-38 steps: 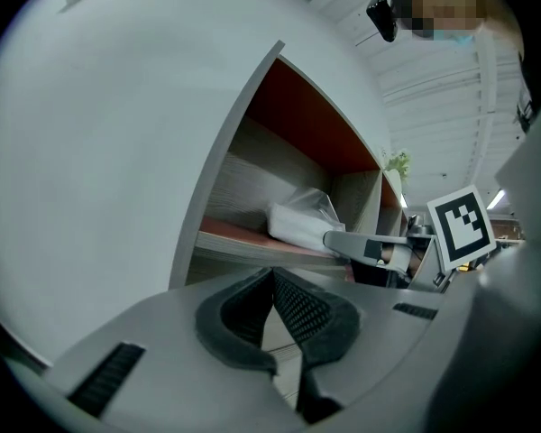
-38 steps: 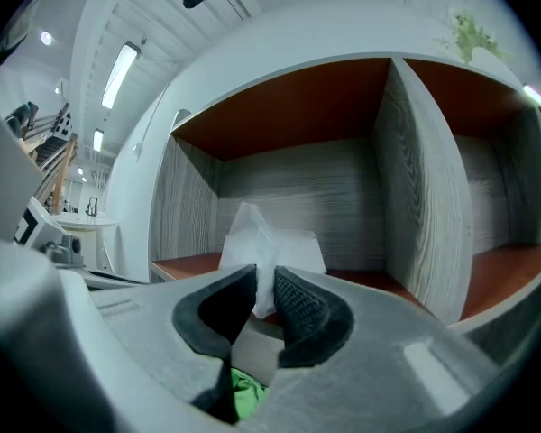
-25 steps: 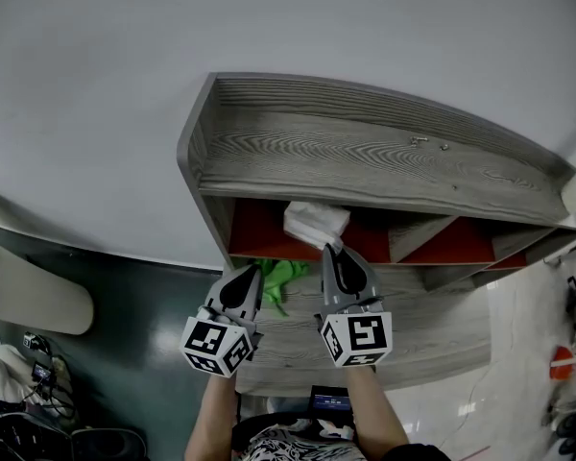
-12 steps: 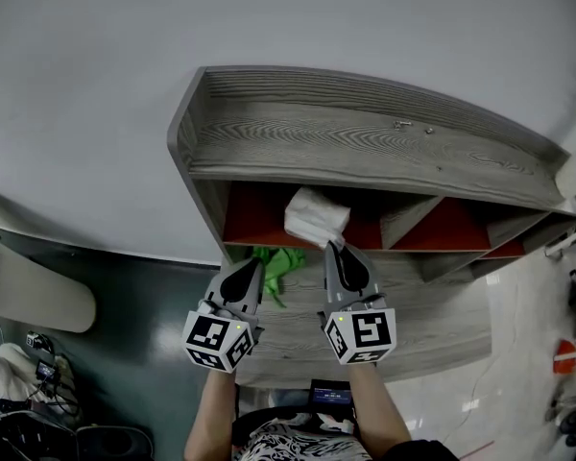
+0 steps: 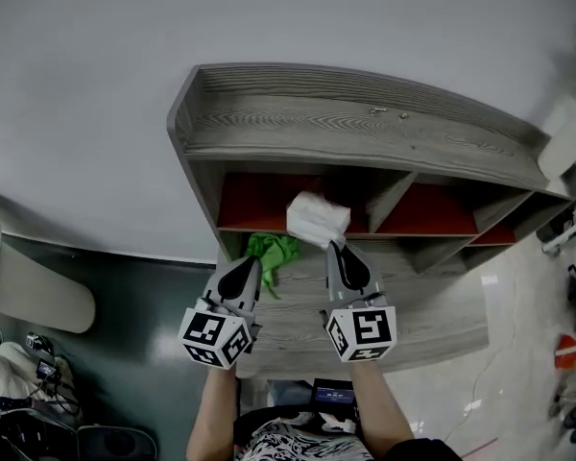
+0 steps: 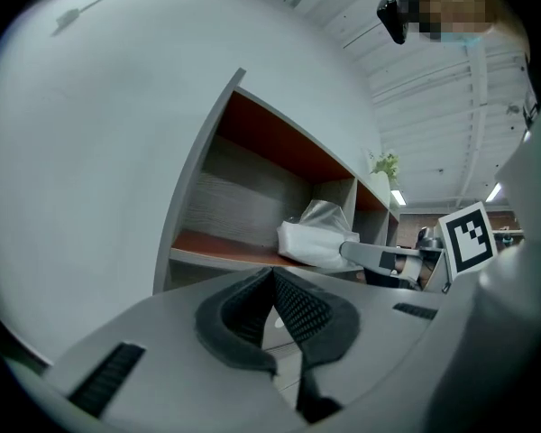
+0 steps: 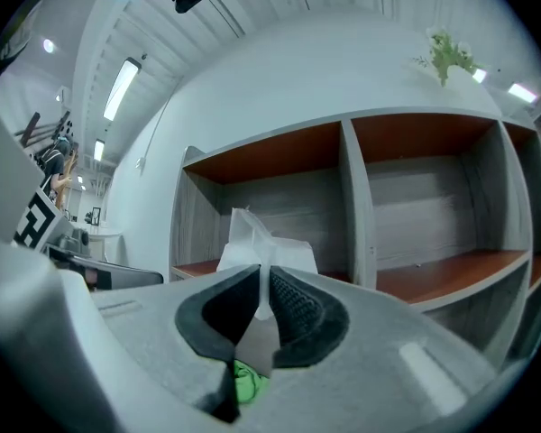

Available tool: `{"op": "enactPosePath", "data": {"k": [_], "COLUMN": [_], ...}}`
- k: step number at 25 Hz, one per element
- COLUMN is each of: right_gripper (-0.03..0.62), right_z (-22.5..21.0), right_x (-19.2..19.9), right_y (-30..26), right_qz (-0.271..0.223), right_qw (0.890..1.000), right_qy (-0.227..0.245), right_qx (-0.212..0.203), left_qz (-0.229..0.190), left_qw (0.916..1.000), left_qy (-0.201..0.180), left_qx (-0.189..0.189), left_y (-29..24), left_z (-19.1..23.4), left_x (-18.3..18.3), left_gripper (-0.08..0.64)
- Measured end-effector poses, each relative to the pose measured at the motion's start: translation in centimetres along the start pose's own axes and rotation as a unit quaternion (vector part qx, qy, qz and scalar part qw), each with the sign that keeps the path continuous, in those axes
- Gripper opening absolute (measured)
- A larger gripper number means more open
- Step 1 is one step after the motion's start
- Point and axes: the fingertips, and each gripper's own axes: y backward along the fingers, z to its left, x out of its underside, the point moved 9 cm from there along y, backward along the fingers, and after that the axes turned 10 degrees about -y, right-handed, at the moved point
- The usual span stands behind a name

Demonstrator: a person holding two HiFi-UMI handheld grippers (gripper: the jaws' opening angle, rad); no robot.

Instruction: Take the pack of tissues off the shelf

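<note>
Pinching the pack of tissues (image 5: 317, 221) by the crumpled flap of its clear wrapper, with the right gripper (image 5: 335, 247) pointing level into the shelf (image 5: 346, 140). Clamping down to a narrow slit on that thin film, the dark pads (image 7: 298, 309) all but meeting around it in the right gripper view, the white pack standing up just beyond their tips.

Holding the pack at the mouth of the leftmost compartment in the upper row, in front of the red back panel (image 5: 254, 203) and right at the front edge of that compartment's board. Not showing in any view whether touching the board or hanging clear of it.

Hovering the left gripper (image 5: 252, 266) just beside the right one, level and aimed at the same end of the shelf, apart from the pack. Pressing its jaws together at the tips, with nothing caught between them in the left gripper view.

Lying on the lower board, between the two grippers' tips in the head view: a green cloth (image 5: 275, 253), also peeking out as a green scrap low behind the right gripper's pads.

Backing onto a plain white wall (image 5: 269, 17), with dark green floor (image 5: 144, 305) off to the lower left.
</note>
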Motion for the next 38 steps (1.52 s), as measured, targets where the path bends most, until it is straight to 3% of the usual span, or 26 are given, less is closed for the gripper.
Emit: {"op": "enactPosePath", "data": {"k": [14,38], "right_gripper": [0.032,0.029], "right_z": [0.6,2.6], "right_x": [-0.1,0.0], "right_y": [5.1,12.5], "right_qz": [-0.014,-0.029], "right_qw": [1.000,0.999], "right_qy": [0.006,0.019], "right_qx": [0.009,0.016], "left_qz": [0.007,-0.007], "left_qw": [0.9995,0.9994], "left_qy": [-0.017,-0.021], "left_qx": [-0.026,-0.026], "left_y": [3.8,8.9], "left_z": [-2.4,-5.9], "left_x": [-0.6,-1.1], "left_gripper": [0.006,0.006]}}
